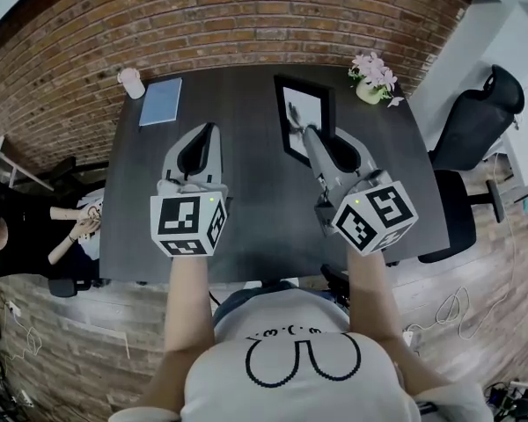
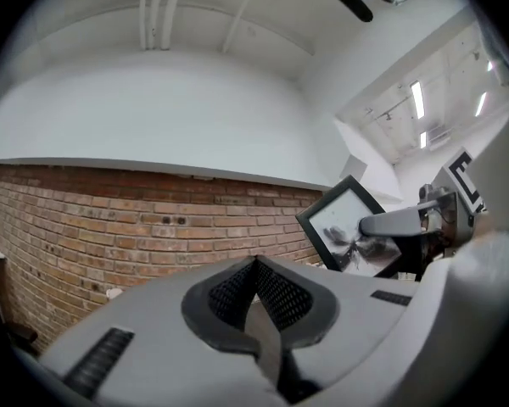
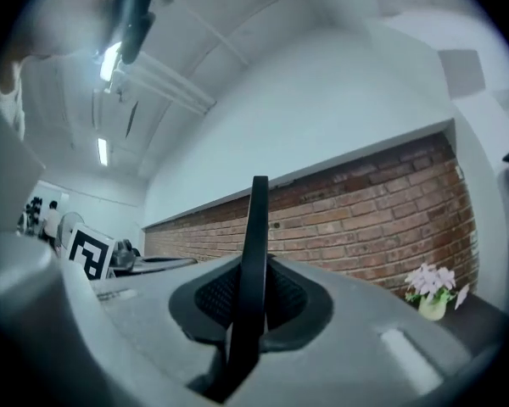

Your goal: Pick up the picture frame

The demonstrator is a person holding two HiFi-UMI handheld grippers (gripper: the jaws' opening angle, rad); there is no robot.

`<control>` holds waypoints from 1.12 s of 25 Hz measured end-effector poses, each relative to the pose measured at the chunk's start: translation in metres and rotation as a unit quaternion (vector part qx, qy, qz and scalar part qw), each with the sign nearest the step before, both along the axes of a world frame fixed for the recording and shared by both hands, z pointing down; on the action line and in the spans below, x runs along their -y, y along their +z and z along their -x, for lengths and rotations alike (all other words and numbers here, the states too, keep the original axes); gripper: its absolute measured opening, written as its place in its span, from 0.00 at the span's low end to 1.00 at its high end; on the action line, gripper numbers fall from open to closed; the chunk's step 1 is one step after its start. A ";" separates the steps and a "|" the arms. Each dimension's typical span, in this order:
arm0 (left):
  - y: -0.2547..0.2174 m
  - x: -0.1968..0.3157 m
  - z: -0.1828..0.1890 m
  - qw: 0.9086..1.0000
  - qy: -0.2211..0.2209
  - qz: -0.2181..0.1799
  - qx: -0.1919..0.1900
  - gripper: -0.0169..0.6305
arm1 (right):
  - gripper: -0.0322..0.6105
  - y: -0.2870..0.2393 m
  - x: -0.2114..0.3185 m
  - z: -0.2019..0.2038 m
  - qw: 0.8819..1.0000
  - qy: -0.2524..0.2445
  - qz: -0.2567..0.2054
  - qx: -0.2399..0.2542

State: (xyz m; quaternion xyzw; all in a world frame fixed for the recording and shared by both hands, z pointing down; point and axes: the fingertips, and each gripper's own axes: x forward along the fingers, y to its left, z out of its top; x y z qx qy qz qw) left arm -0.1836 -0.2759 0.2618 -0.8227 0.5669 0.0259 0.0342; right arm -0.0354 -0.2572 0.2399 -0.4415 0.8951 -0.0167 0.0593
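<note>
Upper centre-right of the head view: picture frame (image 1: 292,95), black border, pale print with a dark insect-like figure. It is held near its lower edge by the right gripper (image 1: 310,139). In the right gripper view the frame (image 3: 258,219) shows edge-on as a thin black bar rising between the jaws, with both pads of that gripper (image 3: 254,291) closed against it. Seen from the left gripper view, the frame (image 2: 343,227) stands tilted with white wall behind it. It appears to be lifted clear of the table, though the steep look down does not settle that.

Centre-left of the head view: left gripper (image 1: 207,134), raised over the table (image 1: 246,183). Its own view shows the jaws (image 2: 256,270) pressed together with nothing between them.

Other items, head view:
- Cup (image 1: 132,82), pink, upper left corner of the table.
- Notebook (image 1: 161,101), light blue, flat, just beside the cup.
- Flowers (image 1: 372,79), pink, in a small pot at the upper right corner of the table.
- Office chair (image 1: 480,121), black, right of the table.
- Brick wall (image 1: 202,16), across the top.
- Seated person (image 1: 26,227), left edge, hands clasped.
</note>
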 end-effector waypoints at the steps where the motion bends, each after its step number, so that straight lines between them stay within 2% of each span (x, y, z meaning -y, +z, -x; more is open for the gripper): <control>1: -0.005 -0.001 0.000 1.000 -0.001 -0.009 0.001 0.02 | 0.10 -0.005 -0.001 -0.001 1.000 0.008 -0.014 -0.012; 4: -0.016 -0.004 0.001 1.000 -0.003 -0.030 0.001 0.02 | 0.10 -0.016 -0.005 -0.002 0.998 0.027 -0.045 -0.041; 7: -0.023 -0.006 0.000 0.999 -0.004 -0.044 0.004 0.02 | 0.10 -0.022 -0.007 -0.003 0.996 0.037 -0.057 -0.049; 18: -0.036 -0.017 -0.004 0.997 -0.003 -0.079 0.014 0.02 | 0.10 -0.030 -0.010 -0.015 0.993 0.077 -0.076 -0.046; 28: -0.041 -0.019 -0.006 0.996 0.000 -0.084 0.009 0.02 | 0.10 -0.032 -0.011 -0.019 0.992 0.085 -0.081 -0.054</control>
